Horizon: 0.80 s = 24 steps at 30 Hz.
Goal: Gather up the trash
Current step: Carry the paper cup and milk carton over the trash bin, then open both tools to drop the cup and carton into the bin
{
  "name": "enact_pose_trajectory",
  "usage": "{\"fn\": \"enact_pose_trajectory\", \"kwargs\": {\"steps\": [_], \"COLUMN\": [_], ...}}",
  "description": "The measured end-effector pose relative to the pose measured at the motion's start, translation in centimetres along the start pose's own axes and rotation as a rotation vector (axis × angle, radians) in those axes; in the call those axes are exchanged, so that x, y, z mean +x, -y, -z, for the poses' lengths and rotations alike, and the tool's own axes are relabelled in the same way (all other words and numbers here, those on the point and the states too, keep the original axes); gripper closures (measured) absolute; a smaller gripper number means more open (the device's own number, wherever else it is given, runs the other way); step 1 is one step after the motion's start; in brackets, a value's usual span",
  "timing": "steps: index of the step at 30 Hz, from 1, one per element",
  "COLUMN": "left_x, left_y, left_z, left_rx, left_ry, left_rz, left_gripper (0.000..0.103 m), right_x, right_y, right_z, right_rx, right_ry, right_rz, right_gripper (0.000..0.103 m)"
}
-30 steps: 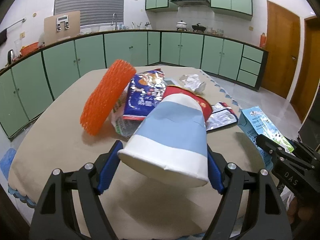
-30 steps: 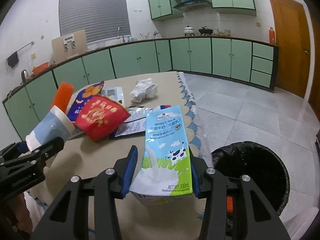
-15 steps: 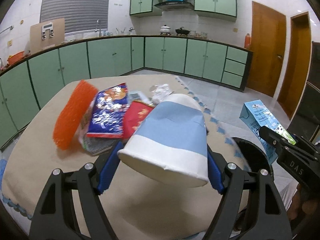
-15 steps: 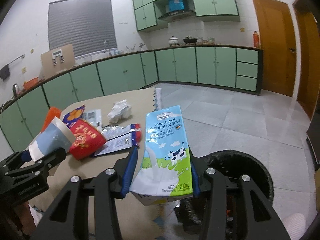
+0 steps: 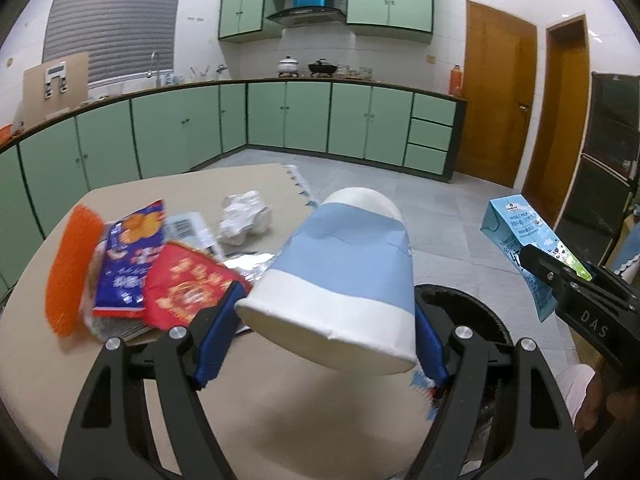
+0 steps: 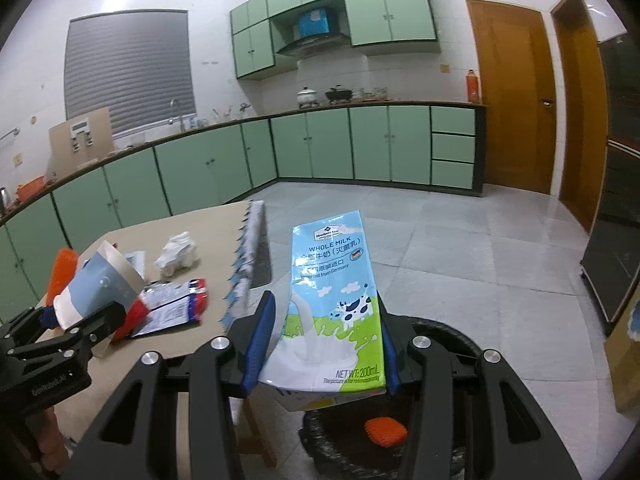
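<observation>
**Holding two items of trash by the black bin**

Gripping a blue-and-white paper cup [image 5: 340, 280] on its side, the left gripper [image 5: 326, 332] has both blue pads pressed against the cup's rim end; cup partly over the bin [image 5: 476, 316], partly over the worktop [image 5: 132, 364] edge.

Right gripper [image 6: 326, 340]: closed on a whole-milk carton [image 6: 334, 292], printed face up, held above the bin's near rim.

Bin contents visible from the right wrist view: one orange piece [image 6: 386, 431] on the black liner.

Left on the worktop, away from the bin:
- orange mesh sleeve [image 5: 70, 272], farthest from the bin
- blue snack bag [image 5: 132, 264], beside the sleeve
- red packet [image 5: 188, 290], overlapping the blue bag
- silver wrapper [image 6: 172, 306], nearer the bin
- crumpled white paper [image 5: 244, 222], behind the packets
</observation>
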<state>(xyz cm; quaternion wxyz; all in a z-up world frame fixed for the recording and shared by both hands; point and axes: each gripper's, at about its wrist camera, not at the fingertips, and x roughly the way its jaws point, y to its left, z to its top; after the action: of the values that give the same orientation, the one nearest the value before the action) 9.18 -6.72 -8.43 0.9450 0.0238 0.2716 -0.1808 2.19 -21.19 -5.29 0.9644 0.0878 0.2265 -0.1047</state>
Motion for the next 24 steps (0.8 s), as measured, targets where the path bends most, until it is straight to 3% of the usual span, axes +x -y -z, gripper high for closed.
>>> {"fn": "enact_pose_trajectory", "kwargs": {"steps": [10, 24], "left_x": [3.8, 9.6], "left_y": [5.0, 10.8], "left_z": [-1.8, -2.5], "left_rx": [0.055, 0.102], "left_ry": [0.001, -0.035], "left_rz": [0.082, 0.157], "left_gripper": [0.029, 0.026], "right_x": [0.9, 3.8], "right_y": [4.5, 10.1], "right_z": [-0.7, -0.3], "right_rx": [0.035, 0.078], "right_ry": [0.003, -0.058], "right_rz": [0.082, 0.148], "right_gripper": [0.057, 0.057]}}
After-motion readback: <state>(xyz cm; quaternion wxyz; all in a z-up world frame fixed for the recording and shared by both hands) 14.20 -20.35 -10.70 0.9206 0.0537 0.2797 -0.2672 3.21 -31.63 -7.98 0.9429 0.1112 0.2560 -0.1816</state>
